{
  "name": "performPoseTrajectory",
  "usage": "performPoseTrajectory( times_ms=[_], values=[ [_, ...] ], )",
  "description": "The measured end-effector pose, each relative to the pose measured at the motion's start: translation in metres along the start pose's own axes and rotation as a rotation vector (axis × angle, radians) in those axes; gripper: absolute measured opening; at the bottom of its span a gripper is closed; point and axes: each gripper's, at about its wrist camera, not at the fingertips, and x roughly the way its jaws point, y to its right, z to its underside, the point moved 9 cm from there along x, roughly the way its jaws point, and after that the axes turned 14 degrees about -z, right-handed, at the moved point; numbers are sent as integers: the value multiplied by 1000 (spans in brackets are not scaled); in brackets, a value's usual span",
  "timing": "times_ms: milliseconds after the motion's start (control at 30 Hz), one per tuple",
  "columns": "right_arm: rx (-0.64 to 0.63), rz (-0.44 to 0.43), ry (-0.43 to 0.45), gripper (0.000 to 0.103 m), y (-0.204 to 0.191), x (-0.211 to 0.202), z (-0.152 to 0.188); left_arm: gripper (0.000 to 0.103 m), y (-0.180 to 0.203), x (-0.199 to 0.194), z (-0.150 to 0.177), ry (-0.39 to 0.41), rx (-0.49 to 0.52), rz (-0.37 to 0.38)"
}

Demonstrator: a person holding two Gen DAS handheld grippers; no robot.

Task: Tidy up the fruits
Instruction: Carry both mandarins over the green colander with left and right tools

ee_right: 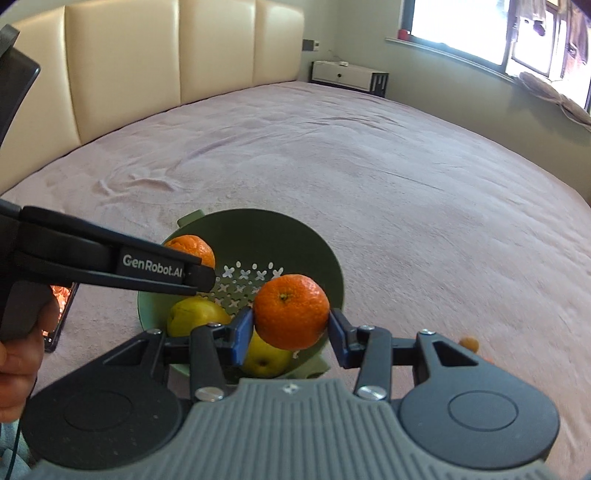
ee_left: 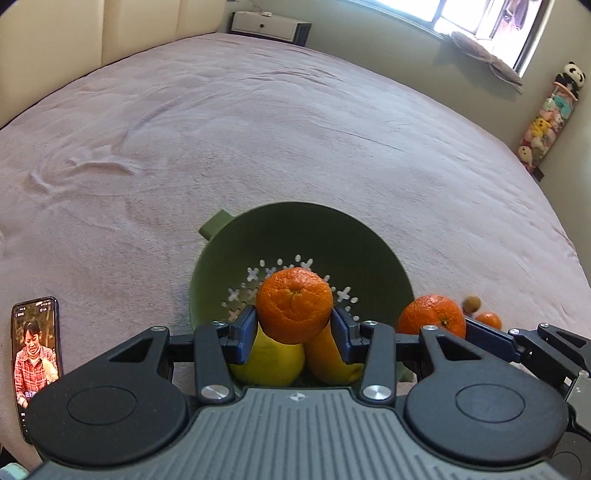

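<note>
Between the blue pads of the left hand-held gripper point(ee_left: 294, 332) sits an orange point(ee_left: 293, 305), clamped above the green colander point(ee_left: 376, 254) on the bed point(ee_left: 258, 129); the right hand-held gripper point(ee_right: 291, 334) grips a second orange point(ee_right: 291, 312) over the same colander's near rim. Two yellow fruits point(ee_right: 195, 319) lie inside. "GenRobot.AI" point(ee_right: 153, 270) is printed on the left one's arm

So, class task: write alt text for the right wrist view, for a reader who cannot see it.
The right tongs grip an orange over a green colander holding two yellow fruits, set on a pink bedspread. From the left, the left tongs hold a second orange above the colander, with a padded headboard and window behind.
</note>
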Motion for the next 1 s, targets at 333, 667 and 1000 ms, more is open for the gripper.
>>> performPoseTrajectory(
  times_ms=[333,667,1000],
  values=[
    [-62,-18,-80,41,8,36,-6,48,-3,26,-6,-19,-20,-26],
    [-121,-24,-129,41,16,66,-8,49,-2,49,-4,-48,-2,-51],
    [-159,-31,-167,42,23,89,-7,49,-6,66,1,-91,-18,-62]
  ],
)
